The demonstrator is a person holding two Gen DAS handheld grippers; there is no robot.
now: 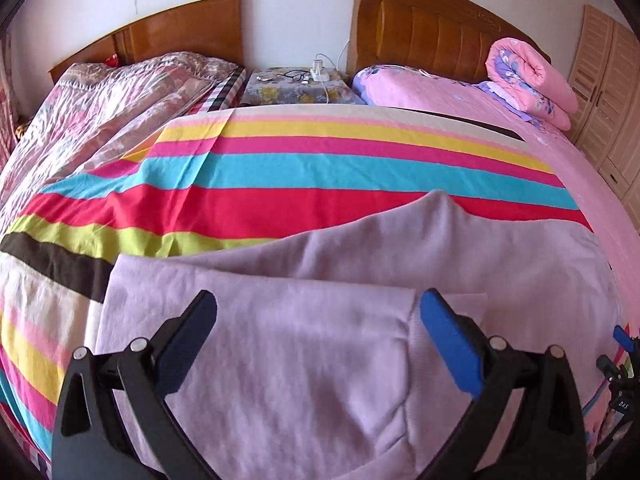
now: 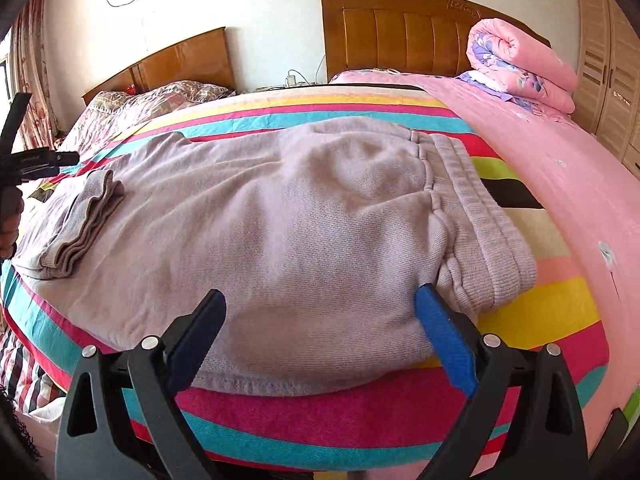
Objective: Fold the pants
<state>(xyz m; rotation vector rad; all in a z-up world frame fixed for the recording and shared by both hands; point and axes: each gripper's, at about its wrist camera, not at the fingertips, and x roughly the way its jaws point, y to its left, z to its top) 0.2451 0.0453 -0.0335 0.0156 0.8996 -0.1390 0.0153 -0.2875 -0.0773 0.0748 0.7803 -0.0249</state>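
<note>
Soft purple pants (image 2: 256,216) lie flat on the striped sheet (image 2: 360,404) on the bed. In the right wrist view, the folded leg ends (image 2: 86,222) sit at nine o'clock and the stretchy waistband (image 2: 480,224) sits at three o'clock. The left gripper (image 1: 318,310) hangs over the pants with its jaws wide apart, holding nothing. The right gripper (image 2: 320,304) is the same, jaws wide over the near edge. A rolled pink blanket (image 2: 524,64) rests at one o'clock.
</note>
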